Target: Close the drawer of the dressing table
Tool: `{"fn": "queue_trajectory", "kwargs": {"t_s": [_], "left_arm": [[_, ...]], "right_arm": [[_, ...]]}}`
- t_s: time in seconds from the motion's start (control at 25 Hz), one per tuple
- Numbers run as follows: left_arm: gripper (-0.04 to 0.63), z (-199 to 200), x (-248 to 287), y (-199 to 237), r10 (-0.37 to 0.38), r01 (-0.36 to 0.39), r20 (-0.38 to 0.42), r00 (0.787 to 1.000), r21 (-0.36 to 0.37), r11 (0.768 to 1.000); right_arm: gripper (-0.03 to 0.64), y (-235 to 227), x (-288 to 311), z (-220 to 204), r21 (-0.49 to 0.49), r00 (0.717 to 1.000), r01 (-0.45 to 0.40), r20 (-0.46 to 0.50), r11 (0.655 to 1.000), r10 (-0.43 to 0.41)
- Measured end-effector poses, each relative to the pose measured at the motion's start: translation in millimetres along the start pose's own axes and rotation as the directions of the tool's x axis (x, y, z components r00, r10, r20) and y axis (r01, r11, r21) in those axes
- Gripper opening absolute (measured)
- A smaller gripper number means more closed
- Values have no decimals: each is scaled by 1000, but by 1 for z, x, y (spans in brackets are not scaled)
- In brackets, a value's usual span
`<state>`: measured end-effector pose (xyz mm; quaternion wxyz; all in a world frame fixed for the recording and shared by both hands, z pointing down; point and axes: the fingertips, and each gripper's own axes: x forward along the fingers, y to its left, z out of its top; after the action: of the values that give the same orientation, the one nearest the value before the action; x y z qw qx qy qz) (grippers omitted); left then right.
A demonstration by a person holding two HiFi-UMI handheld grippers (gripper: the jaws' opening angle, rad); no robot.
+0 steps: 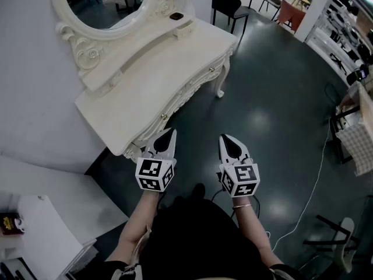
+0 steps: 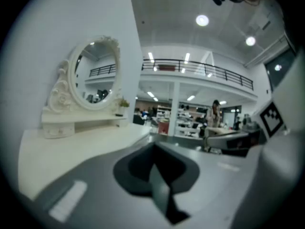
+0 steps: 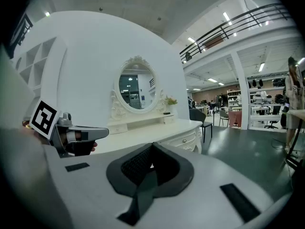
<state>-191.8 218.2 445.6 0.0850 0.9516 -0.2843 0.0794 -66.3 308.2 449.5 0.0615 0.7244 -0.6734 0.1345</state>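
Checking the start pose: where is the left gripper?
In the head view, the left gripper points at the near corner of the dressing table, with the right gripper to its right.

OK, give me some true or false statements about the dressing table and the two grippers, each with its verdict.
Both the left gripper and the right gripper are shut and empty. True.
The left gripper grips a drawer knob. False: it holds nothing.
An oval mirror stands on the dressing table. True.
The right gripper hangs over the tabletop. False: it is over the dark floor.
A black chair is tucked under the table. False: it stands past the table's far end.
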Motion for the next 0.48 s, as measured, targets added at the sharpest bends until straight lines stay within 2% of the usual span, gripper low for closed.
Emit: {"fn": "queue_trajectory", "kwargs": {"t_s": [0.48], "left_arm": [[5, 2, 24, -5, 4, -4, -7, 1000, -9, 1000]], "right_arm": [[5, -38, 5, -1, 36, 1000, 11, -5, 999, -11]]}}
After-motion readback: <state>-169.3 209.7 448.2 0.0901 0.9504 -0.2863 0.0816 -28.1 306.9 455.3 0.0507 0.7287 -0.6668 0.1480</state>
